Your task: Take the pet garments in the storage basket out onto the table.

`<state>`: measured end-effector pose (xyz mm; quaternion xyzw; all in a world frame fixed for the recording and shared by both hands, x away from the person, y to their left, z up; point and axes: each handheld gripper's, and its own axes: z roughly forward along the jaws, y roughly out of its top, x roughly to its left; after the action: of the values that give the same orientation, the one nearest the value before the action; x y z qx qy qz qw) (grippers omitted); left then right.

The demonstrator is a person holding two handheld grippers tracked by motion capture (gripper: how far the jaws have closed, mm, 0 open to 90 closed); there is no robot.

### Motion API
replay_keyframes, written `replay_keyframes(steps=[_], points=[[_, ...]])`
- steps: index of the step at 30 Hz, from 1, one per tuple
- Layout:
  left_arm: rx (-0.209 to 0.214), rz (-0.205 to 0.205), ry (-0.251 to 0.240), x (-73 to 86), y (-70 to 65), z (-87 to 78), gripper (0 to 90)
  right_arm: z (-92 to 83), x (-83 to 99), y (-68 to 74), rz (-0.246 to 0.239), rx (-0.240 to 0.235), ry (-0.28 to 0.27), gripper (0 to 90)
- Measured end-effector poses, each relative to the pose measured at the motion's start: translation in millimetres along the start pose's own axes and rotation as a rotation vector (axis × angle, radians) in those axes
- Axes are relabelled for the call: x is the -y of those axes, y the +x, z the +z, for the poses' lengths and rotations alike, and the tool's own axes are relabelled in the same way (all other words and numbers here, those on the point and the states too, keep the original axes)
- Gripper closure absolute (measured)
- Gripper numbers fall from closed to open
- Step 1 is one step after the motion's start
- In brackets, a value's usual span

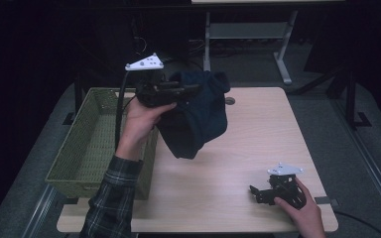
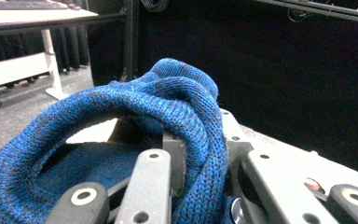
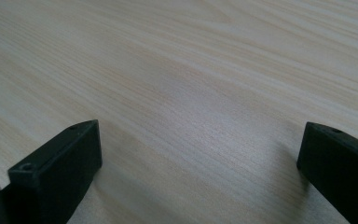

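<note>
While the high view takes in the whole wooden table (image 1: 258,129), it shows the left gripper (image 1: 191,89) raised above the table's left half, beside the green wicker basket (image 1: 87,144), with a dark blue knitted garment (image 1: 198,116) hanging from it clear of the tabletop. From that distance the cloth reads as nearly black and the grip itself is hard to make out.

The left gripper view settles the point: the knitted garment (image 2: 177,116) is a bright blue, ribbed knit, and a rolled fold of it is bunched and pinched between the jaws, which are closed tight on it. More of the fabric sags to the lower left of that view.

The right gripper (image 1: 256,193) rests low at the table's near right corner, held by the person's hand (image 1: 302,210), well apart from the garment. Its jaw spread cannot be judged reliably from above. The right gripper view supplies it: both black jaws stand wide apart over bare wood grain (image 3: 191,93), with nothing between them.
</note>
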<state>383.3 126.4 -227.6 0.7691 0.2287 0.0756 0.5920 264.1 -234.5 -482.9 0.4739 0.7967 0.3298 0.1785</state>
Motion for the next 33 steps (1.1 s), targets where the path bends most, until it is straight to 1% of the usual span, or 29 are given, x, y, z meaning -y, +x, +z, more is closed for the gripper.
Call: replay_keyframes(steps=[5, 8, 13, 16, 21, 27, 33], points=[[0.008, 0.004, 0.033, 9.1, -2.1, 23.3, 76.8, 0.0, -0.1, -0.1, -0.001, 0.0, -0.002, 0.0], [0.021, -0.006, 0.04, 15.6, -2.6, 36.8, 76.8, 0.1, 0.0, -0.1, -0.001, 0.0, -0.003, 0.0], [0.036, -0.012, 0.079, 29.8, -4.0, 61.1, 76.7, 0.0, 0.0, 0.0, 0.0, 0.0, -0.002, 0.0], [0.043, -0.023, 0.102, 39.4, -3.7, 75.6, 76.7, -0.1, 0.0, 0.2, 0.003, -0.001, 0.0, 0.0], [0.049, -0.026, 0.141, 55.8, -4.4, 100.3, 76.7, -0.1, 0.0, 0.2, 0.003, -0.001, 0.0, 0.0], [0.068, -0.032, 0.187, 78.3, -6.5, 131.4, 76.6, 0.0, 0.0, 0.2, 0.003, -0.001, -0.001, 0.0], [0.067, -0.042, 0.232, 101.1, -6.1, 160.6, 76.4, -0.1, 0.0, 0.2, 0.003, -0.002, 0.0, 0.0]])
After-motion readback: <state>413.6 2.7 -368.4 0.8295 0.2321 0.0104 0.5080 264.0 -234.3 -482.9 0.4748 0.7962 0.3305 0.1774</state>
